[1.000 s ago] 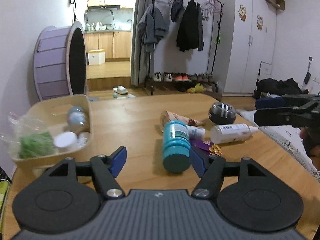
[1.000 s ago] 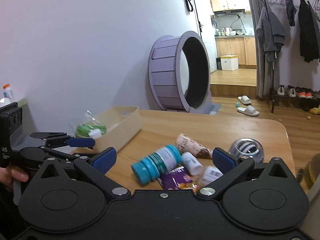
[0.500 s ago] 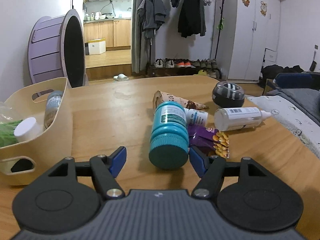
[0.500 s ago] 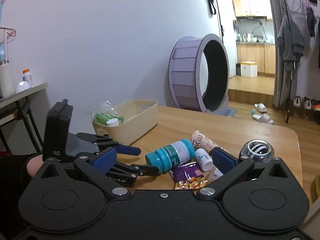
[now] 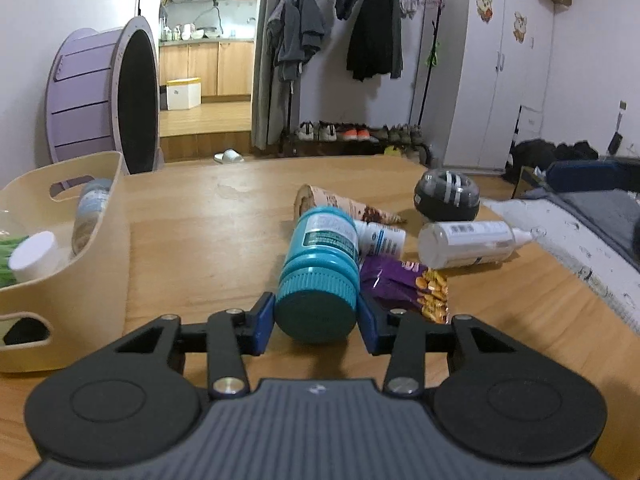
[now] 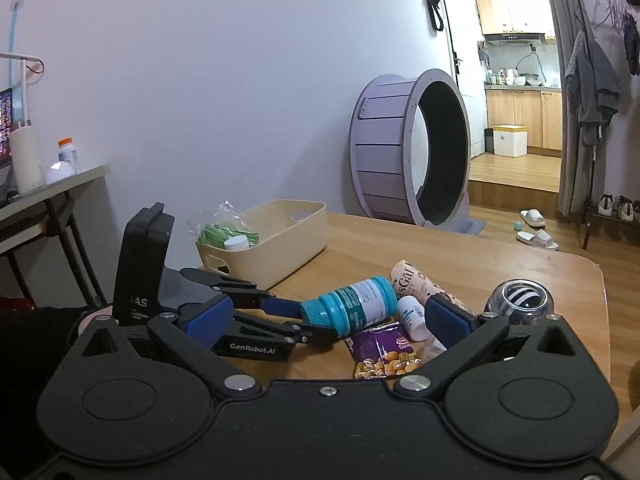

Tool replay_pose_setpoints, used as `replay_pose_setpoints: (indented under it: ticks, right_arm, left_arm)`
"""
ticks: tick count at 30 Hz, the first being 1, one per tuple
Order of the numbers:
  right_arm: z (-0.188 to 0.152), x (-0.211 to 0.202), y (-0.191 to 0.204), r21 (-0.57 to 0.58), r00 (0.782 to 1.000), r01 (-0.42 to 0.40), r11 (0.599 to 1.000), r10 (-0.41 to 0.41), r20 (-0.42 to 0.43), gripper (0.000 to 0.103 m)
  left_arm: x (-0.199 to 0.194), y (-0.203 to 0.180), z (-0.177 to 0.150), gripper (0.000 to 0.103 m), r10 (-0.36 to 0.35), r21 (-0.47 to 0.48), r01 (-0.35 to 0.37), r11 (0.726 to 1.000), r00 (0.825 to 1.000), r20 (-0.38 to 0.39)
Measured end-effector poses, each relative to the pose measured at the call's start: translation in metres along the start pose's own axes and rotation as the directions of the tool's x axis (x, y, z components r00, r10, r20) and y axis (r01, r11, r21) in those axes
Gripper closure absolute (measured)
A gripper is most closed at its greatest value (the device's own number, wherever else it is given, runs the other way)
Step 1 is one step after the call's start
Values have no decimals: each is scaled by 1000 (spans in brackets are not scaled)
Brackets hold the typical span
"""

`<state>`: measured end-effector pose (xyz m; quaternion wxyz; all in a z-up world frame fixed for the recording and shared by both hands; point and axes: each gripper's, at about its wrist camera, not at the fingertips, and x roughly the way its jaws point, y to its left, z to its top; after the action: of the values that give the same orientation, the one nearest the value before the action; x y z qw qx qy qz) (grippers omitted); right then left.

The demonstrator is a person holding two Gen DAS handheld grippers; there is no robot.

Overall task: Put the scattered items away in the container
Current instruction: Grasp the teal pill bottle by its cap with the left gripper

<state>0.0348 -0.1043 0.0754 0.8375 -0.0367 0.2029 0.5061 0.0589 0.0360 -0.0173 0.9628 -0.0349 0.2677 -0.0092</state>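
A teal bottle (image 5: 320,268) lies on its side on the wooden table (image 5: 200,232); it also shows in the right wrist view (image 6: 352,306). My left gripper (image 5: 316,316) has its blue pads against both sides of the bottle's cap. A cream basket (image 5: 68,280) stands at the left and holds a bottle, a white-capped jar and a green bag; it also shows in the right wrist view (image 6: 280,240). My right gripper (image 6: 326,316) is open and empty, above the purple snack packet (image 6: 384,350).
Beside the teal bottle lie a paper cone (image 5: 344,204), a small white bottle (image 5: 380,236), a purple snack packet (image 5: 404,284), a white dropper bottle (image 5: 472,242) and a grey ball (image 5: 446,196). A purple wheel (image 5: 104,100) stands behind the table.
My left gripper has moved forward and closed its pads onto the teal bottle's cap. The right gripper has drawn back and turned a little left.
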Motion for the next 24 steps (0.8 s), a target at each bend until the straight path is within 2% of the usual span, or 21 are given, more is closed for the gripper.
replay_pose_setpoints:
  ticks: [8,12,16,24]
  right_arm:
    - [0,-3,-2,17,1000,-7,1000,7,20,0]
    - [-1,-5,-1,16,1000,-16,1000,15,22,0]
    - [-1,-1,2,10,1000,-26,1000,26,13,0]
    - [1,9,8,-8,998,-53,999,53,-15,0]
  left_arm:
    - [-51,5,17,61,-18,8,17,1000,992,123]
    - [-59,6,20,61,-8,19,5,1000,991,130]
    - [-55,9,19,61,0,25,-2,1000,996,85]
    - [-60,17,16,57,-19,8,18,1000,998,68]
